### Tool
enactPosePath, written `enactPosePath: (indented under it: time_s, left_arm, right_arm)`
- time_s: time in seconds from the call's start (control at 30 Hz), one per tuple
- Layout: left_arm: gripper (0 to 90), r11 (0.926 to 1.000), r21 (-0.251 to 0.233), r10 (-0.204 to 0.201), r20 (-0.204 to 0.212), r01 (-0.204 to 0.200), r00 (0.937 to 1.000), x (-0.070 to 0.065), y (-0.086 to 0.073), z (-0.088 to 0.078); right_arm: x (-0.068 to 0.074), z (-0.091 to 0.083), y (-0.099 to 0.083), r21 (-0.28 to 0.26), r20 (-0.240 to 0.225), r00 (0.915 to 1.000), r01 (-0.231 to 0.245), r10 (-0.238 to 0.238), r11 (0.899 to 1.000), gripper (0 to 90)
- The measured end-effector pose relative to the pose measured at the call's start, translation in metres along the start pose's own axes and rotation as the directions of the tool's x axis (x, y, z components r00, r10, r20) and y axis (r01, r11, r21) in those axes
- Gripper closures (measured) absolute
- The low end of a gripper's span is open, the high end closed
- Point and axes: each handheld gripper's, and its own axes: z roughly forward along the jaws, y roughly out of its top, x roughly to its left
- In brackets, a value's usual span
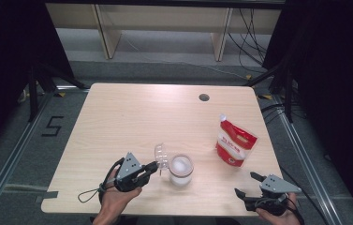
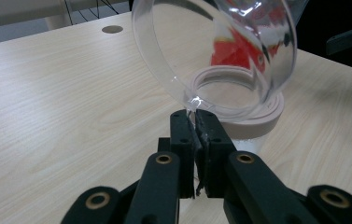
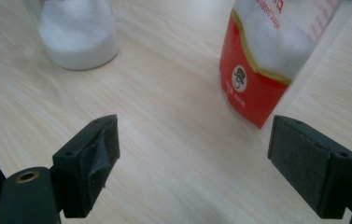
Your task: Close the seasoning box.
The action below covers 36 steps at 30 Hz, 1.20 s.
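A pale wood worktop with rounded corners sits mid-frame in the high view, one round cable hole near its upper right. Grey floor surrounds it, dark curtains hang at both sides, and light wooden shelving stands along the top of the frame.

On it: one jar, one clear lid, one red-and-white pouch, and two tongs.

The jar stands upright at lower centre, its long axis vertical, mouth up, with white powder inside. The lid is tipped up on edge at the jar's upper-left rim, its hollow facing the left tongs in the left gripper view.

The left tongs, at lower left, are pinched tight on the lid's thin edge, jaws almost meeting. The right tongs, at the lower right corner, gape wide with nothing between them and point toward the upper left. The pouch stands at right, leaning slightly, spout at its top left, well apart from the jar.
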Motion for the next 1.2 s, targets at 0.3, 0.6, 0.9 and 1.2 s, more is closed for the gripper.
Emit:
enactPosePath:
  time_s: [0.3, 0.6, 0.9, 1.2]
  left_arm:
    - [84.9, 1.0000, -0.008, 0.003, 0.002, -0.003, 1.0000, -0.0010, 0.0006, 0.0013]
    - [85.1, 0.9999, 0.002, 0.013, -0.005, -0.013, 0.9999, -0.0024, 0.0020, 0.0019]
    - [84.5, 0.9999, 0.000, 0.013, 0.005, -0.013, 0.9999, -0.0030, 0.0034, 0.0030]
    - [84.0, 0.9998, 0.004, 0.017, 0.006, -0.017, 0.9998, -0.0046, 0.0039, 0.0052]
  right_arm:
    - [-0.0010, 0.0002, 0.0006, -0.025, 0.015, 0.9992, 0.039, -0.039, 0.999, 17.1]
    - [0.0006, 0.0001, 0.0007, -0.012, 0.001, 0.9998, 0.019, -0.019, 1.000, 17.2]
    - [0.0010, 0.0007, 0.0006, -0.012, 0.002, 0.9997, 0.024, -0.024, 1.000, 17.3]
    - [0.0007, 0.0020, 0.0006, -0.025, 0.000, 0.9993, 0.037, -0.037, 0.999, 17.3]
